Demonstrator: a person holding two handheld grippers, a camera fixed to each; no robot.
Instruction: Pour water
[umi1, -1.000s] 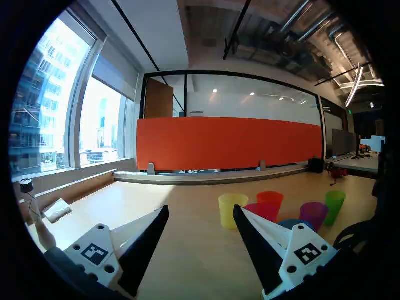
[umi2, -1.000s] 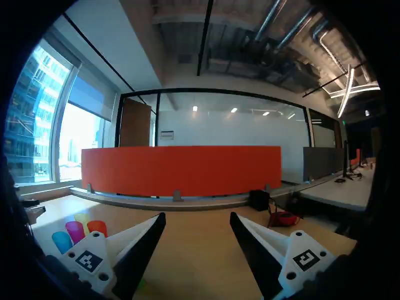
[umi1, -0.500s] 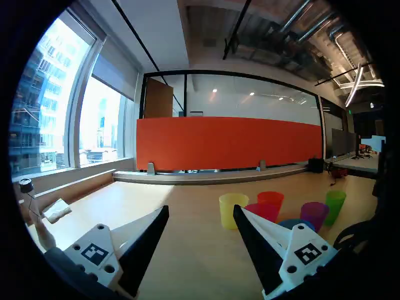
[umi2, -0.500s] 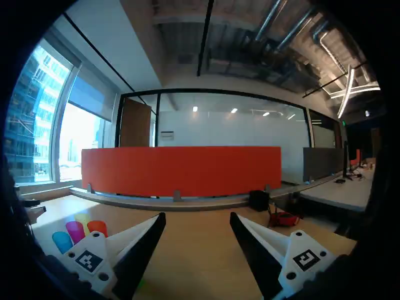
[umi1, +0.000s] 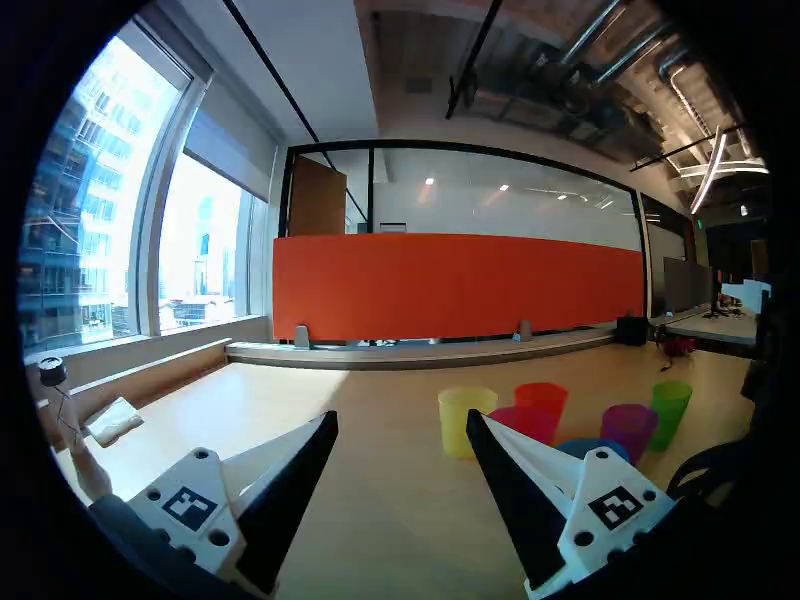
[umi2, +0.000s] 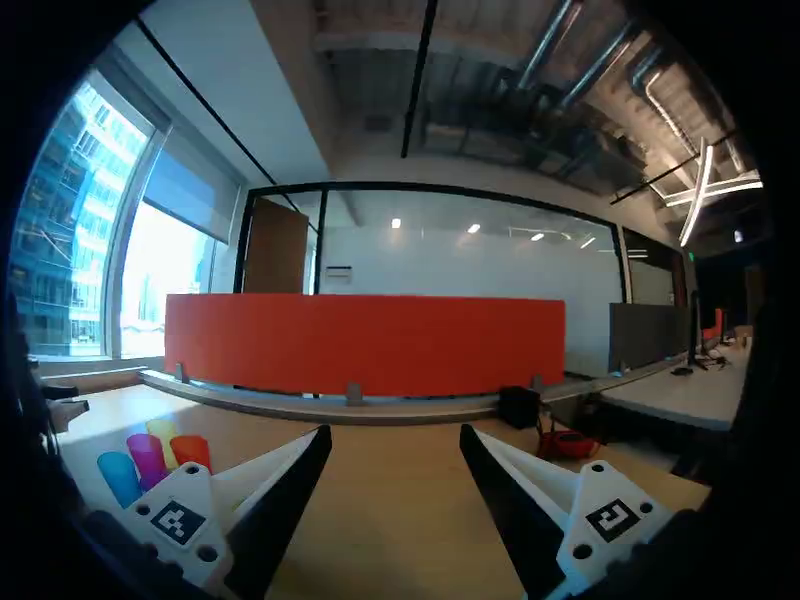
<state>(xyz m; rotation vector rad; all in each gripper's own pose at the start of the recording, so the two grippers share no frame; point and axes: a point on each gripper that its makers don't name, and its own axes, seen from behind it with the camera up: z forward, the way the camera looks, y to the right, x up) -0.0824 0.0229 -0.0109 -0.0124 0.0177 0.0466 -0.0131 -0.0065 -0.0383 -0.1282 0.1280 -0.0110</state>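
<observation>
I see a long, pale wooden table running away toward an orange partition at its far edge. Behind the partition is a glass-walled room, with tall windows on the left and bare pipes under the ceiling.

The left gripper hovers low over the table, its fingers spread wide with nothing between them. The right gripper is equally wide and empty.

The cups stand clustered on the table, just right of and beyond the left gripper: a yellow cup, an orange cup, a purple cup and a green cup. A pink cup is half hidden behind the left gripper's right finger, and of a blue cup I get just the rim. In the right gripper view the cluster sits at the left, partly cut off by that gripper's own left finger. I cannot tell whether any cup holds water.

Each finger carries a black-and-white square marker. A small sign on the far wall is too small to read.
</observation>
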